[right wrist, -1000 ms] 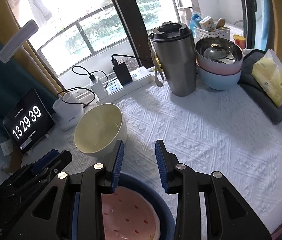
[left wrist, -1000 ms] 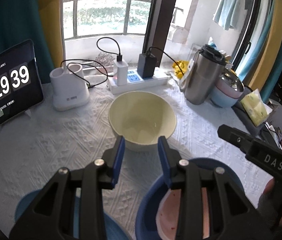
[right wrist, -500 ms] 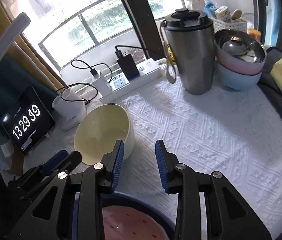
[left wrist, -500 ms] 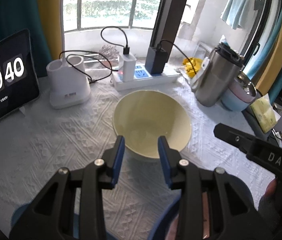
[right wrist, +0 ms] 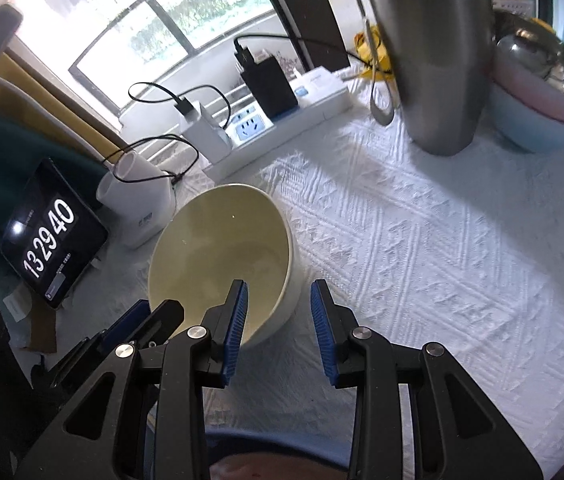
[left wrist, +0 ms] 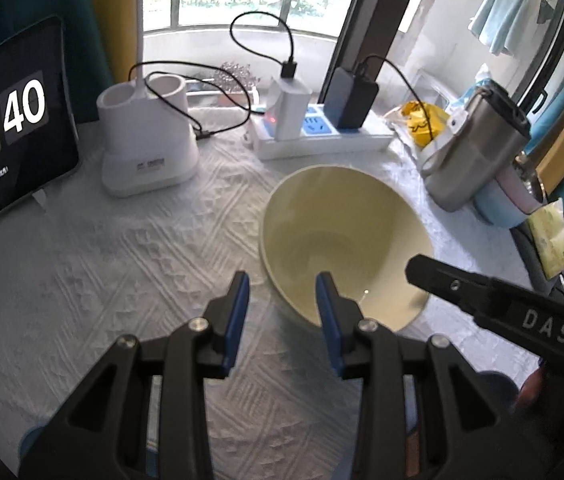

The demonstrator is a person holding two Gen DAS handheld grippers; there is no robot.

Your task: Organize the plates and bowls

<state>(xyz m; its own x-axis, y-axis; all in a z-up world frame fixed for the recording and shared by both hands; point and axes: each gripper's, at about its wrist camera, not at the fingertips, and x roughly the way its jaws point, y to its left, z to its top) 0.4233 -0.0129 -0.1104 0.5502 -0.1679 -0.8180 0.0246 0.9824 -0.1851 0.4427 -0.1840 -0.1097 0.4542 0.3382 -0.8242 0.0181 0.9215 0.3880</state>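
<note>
A pale yellow bowl [left wrist: 342, 240] [right wrist: 217, 256] stands empty on the white textured tablecloth [left wrist: 121, 280]. My left gripper [left wrist: 282, 286] is open and straddles the bowl's near left rim, one blue pad outside and one over the inside, neither pressing. My right gripper [right wrist: 277, 290] is open too and straddles the bowl's right rim the same way. Each gripper shows in the other's view: the right gripper [left wrist: 482, 300], the left gripper [right wrist: 141, 320]. A dark blue bowl [right wrist: 265, 446] holding something pink lies mostly hidden under my right gripper.
Behind the bowl are a white charging stand [left wrist: 145, 144], a power strip [left wrist: 322, 136] with plugs and cables, and a tablet clock [left wrist: 5, 136]. A steel tumbler [right wrist: 434, 60] and stacked pink and blue bowls [right wrist: 538, 104] stand at the right. A tissue pack [left wrist: 550, 236] lies beyond.
Both grippers have moved forward and down onto the yellow bowl, which now looks larger with its rim between each pair of jaws. The blue bowl has slid to the bottom edge. Jaw width is unchanged.
</note>
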